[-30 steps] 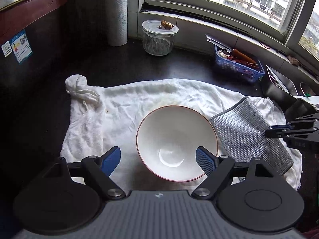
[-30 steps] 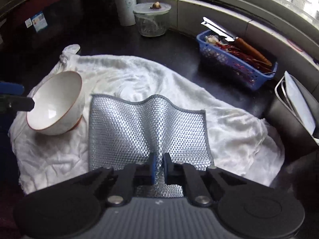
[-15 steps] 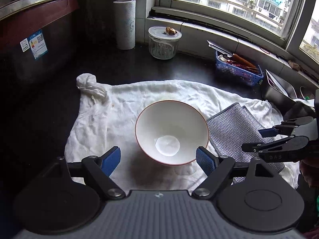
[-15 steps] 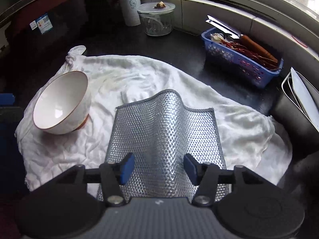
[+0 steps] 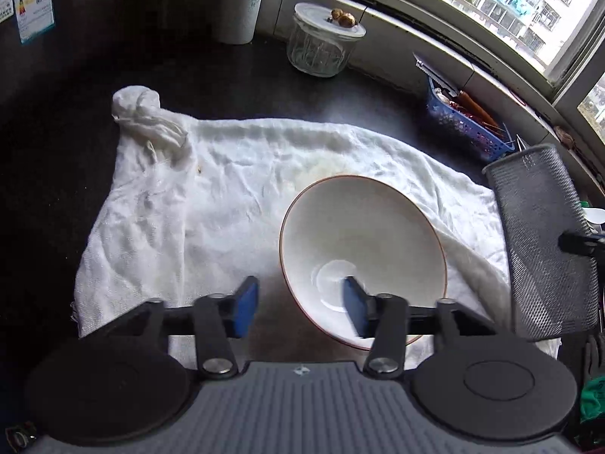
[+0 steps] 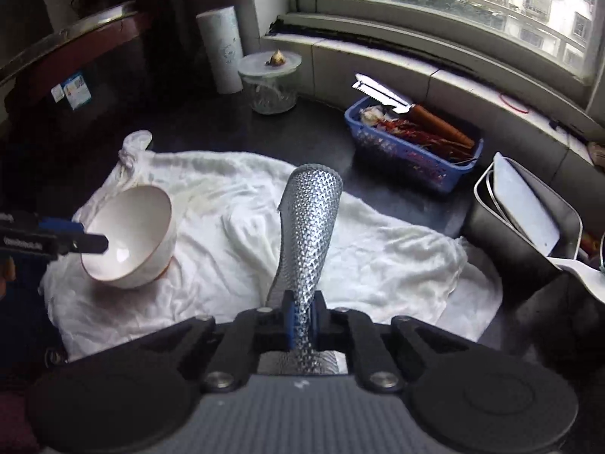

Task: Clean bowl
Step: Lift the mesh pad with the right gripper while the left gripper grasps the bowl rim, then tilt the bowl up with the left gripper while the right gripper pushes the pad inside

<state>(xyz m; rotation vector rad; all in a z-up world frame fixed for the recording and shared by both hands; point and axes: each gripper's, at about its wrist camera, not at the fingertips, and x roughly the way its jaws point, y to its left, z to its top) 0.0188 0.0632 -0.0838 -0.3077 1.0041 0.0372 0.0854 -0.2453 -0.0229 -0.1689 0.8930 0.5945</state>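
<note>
A white bowl [image 5: 363,234] with a red-brown rim sits on a white towel [image 5: 208,208]. My left gripper [image 5: 300,310] is open and straddles the bowl's near rim, its right pad inside the bowl and its left pad outside. The right wrist view has the bowl [image 6: 132,234] at the left, tilted, with my left gripper [image 6: 90,240] reaching into it. My right gripper [image 6: 302,317] is shut on a silver mesh cloth [image 6: 306,234], which stands upright off the towel [image 6: 378,257]. From the left wrist view the cloth [image 5: 540,246] hangs to the right of the bowl.
On the dark counter at the back stand a lidded glass jar [image 6: 270,83] and a paper roll [image 6: 223,49]. A blue basket [image 6: 412,151] with a knife and dried chillies sits under the window. A metal rack [image 6: 529,219] holding a white board is at the right.
My right gripper opened, then shut on the mesh cloth again and lifted it upright off the towel. My left gripper moved forward over the bowl's near rim and its fingers narrowed.
</note>
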